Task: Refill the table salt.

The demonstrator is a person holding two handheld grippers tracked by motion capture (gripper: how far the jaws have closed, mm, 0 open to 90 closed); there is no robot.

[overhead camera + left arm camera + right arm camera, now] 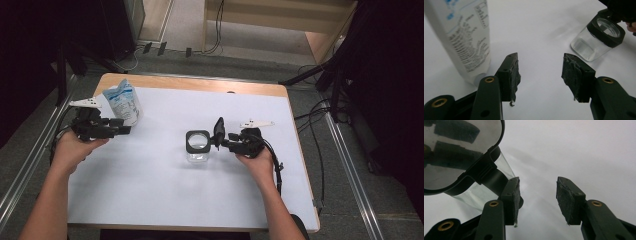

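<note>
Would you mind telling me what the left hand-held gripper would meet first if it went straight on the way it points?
Probably nothing soon: ahead of the left hand-held gripper lies bare white table. The pouch stands to one side, the clear jar to the other; depth is uncertain.

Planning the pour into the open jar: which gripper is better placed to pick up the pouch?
Left. The left gripper is open right beside the pouch; the right gripper is by the jar.

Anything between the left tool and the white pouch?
Nothing visible. The left tool is open with only bare white table between its pads, and the white pouch stands just beside its left jaw. The clear jar sits well off toward the right tool.
</note>
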